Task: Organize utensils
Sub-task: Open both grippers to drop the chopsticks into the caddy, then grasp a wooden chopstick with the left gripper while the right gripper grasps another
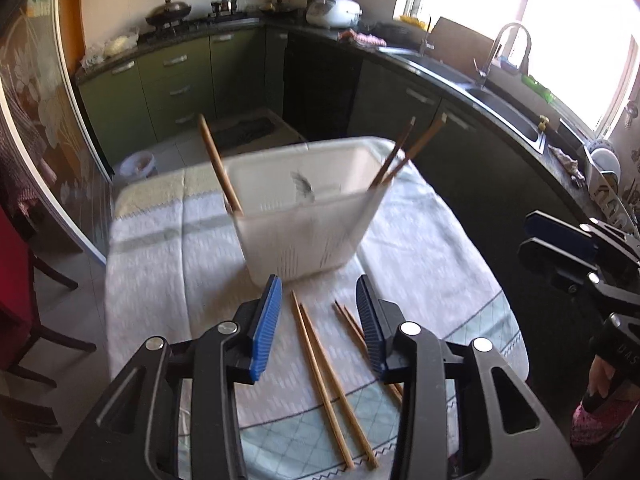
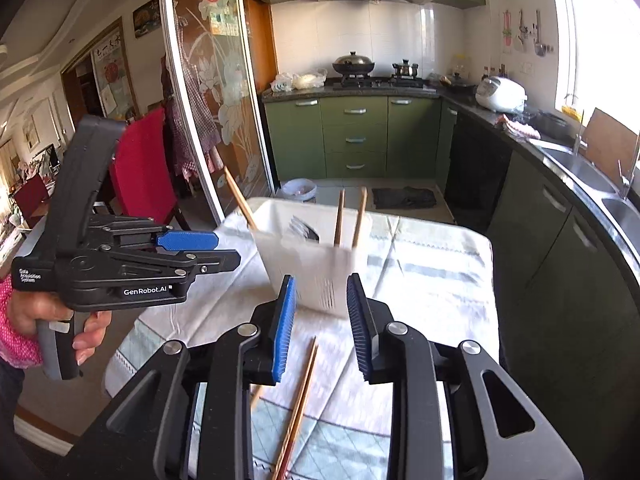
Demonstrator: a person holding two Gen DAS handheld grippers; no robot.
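A white plastic utensil basket (image 1: 308,216) stands on the cloth-covered table (image 1: 168,272); it also shows in the right wrist view (image 2: 316,264). Wooden chopsticks stick up from it: one at its left corner (image 1: 218,164) and a pair at its right corner (image 1: 404,152). A dark fork head (image 1: 304,190) lies inside. Two pairs of chopsticks lie on the cloth, one (image 1: 332,384) between my left gripper's fingers and one (image 1: 352,328) by its right finger. My left gripper (image 1: 318,300) is open and empty above them. My right gripper (image 2: 320,300) is open and empty, with one pair of chopsticks (image 2: 298,408) below it.
The table's right edge (image 1: 492,280) drops off toward dark green cabinets and a sink counter (image 1: 500,108). A red chair (image 2: 140,168) and a glass sliding door (image 2: 208,120) stand to the left. The left gripper's body (image 2: 120,260) shows in the right wrist view.
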